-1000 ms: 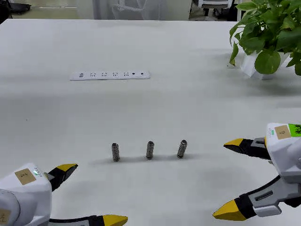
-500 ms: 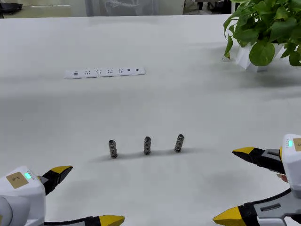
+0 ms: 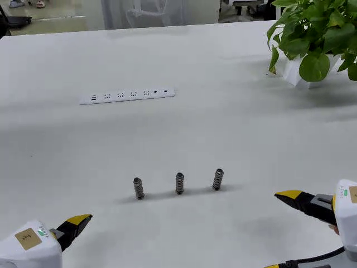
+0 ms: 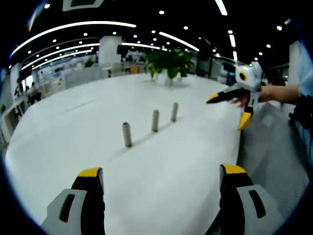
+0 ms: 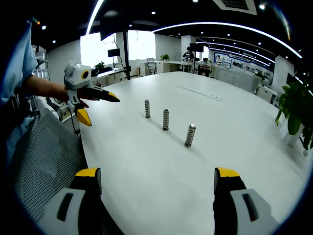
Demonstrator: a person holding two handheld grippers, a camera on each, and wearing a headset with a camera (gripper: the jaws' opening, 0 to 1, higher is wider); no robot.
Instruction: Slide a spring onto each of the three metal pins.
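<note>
**Left gripper**: jaws spread wide and empty, held low and to the left of the middle spring, probably because nothing remains to carry. **Left spring**, middle spring and right spring stand in a row on the table. Each is apparently seated over its pin, and the right one leans slightly. **Right gripper**: also wide open and empty, to the right of the middle spring. A power strip lies well behind the middle spring and a plant stands far to its right rear. Neither obstructs.

In the head view the frame's bottom edge cuts off the left gripper at lower left and the right gripper at lower right. The plant is cropped at upper right. The three springs hide whatever stands inside them.
</note>
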